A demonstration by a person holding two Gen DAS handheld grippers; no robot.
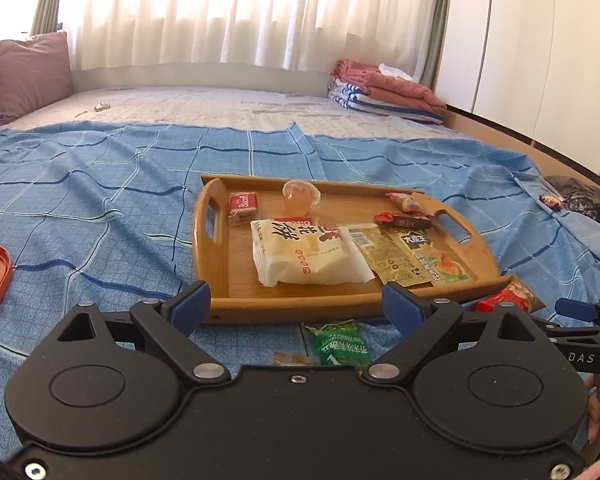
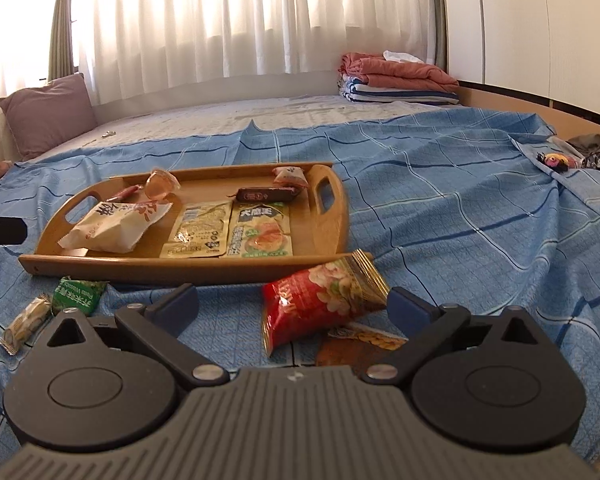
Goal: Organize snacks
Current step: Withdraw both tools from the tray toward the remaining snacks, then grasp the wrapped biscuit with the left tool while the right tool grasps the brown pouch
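Right wrist view: we are holding the right hand-held gripper [image 2: 292, 304] wide open and empty, with the red snack bag [image 2: 324, 300] lying on the bed [image 2: 460, 216] between and just ahead of its fingers. An orange packet [image 2: 360, 342] is peeking out from under that bag, so we are risking pinching both at once, or snagging the loose blue sheet if the fingers dig in. The puffy bag may also be slipping out of a shallow grip.

We are holding the left hand-held gripper [image 1: 296, 304] open and empty too, with the green packet [image 1: 338, 344] lying between its fingers, just short of the wooden tray [image 1: 220, 280].

Ahead of both, the tray is already holding a white bun pack [image 1: 304, 254], two flat sauce sachets [image 1: 412, 256], a dark bar [image 1: 406, 221], a jelly cup [image 1: 300, 196], a red biscuit [image 1: 243, 203] and a small wrapped sweet [image 1: 405, 201]. A small beige bar [image 2: 24, 324] is waiting on the bed, left of the right hand-held gripper.
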